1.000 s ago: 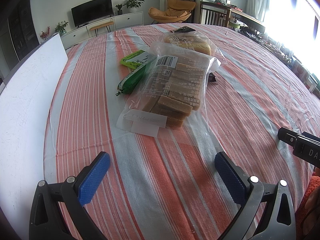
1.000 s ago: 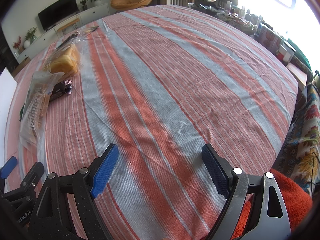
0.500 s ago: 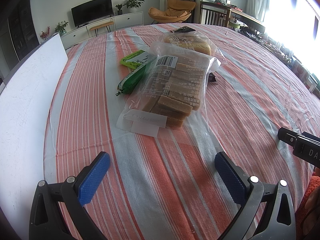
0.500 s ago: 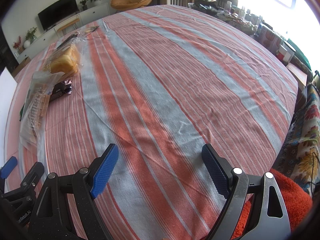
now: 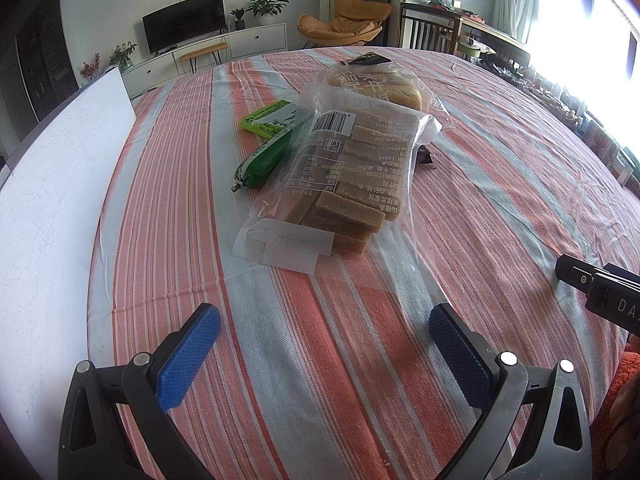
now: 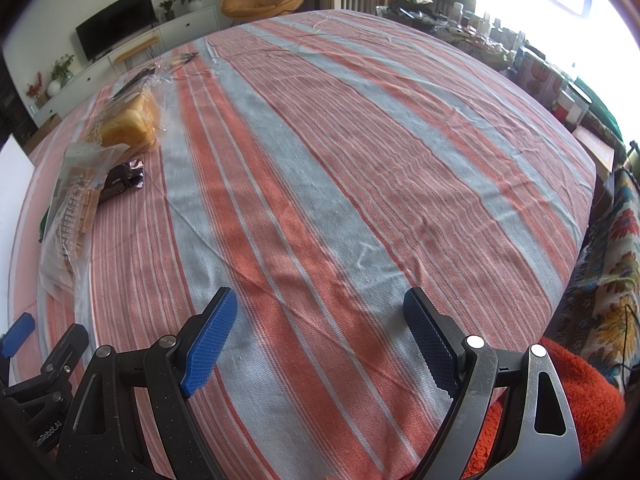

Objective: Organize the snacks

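Two grippers: both spread wide, holding nothing.
Left wrist view: left gripper point(image 5: 324, 326) above striped tablecloth point(image 5: 500, 184); cake bag point(image 5: 344, 184) ahead, overlapping bread bag point(image 5: 376, 88) and green sausage point(image 5: 264, 156).
Right wrist view: right gripper point(image 6: 320, 320) over bare cloth; snacks far left.

Worktop cloth point(image 5: 168, 200): woven, matt, coarse weave, faintly creased. Snack bag point(image 5: 340, 168): clear glossy plastic film with a paper-like label; bars inside look grainy. Green sausage pack point(image 5: 264, 156): shiny plastic. White board point(image 5: 52, 184): smooth, matt, lightly scuffed. Left hand-held gripper point(image 5: 324, 346): textured blue pads point(image 5: 186, 356), matt black plastic frame, bright metal rivets.
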The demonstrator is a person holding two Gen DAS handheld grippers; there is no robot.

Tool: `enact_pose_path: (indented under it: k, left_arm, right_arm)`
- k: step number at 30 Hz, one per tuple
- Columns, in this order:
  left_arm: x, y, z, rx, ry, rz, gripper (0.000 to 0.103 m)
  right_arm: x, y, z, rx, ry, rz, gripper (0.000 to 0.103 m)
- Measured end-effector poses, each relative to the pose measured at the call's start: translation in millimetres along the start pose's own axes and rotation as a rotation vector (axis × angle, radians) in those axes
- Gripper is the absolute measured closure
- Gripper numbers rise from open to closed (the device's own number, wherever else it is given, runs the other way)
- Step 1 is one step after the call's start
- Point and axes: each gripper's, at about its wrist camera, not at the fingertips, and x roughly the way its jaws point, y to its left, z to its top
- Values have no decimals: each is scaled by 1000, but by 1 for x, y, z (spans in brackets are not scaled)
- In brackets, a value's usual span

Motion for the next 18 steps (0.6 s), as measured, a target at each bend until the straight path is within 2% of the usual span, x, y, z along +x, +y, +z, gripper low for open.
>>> enact_pose_path:
  k: [15, 18]
  left_arm:
    - [0, 0, 0, 2, 3, -1, 0]
    - [0, 0, 4, 20, 83, -20, 0]
  right_arm:
    - [0, -1, 0, 0, 0, 1, 15]
    - [0, 0, 0, 0, 1, 4, 15]
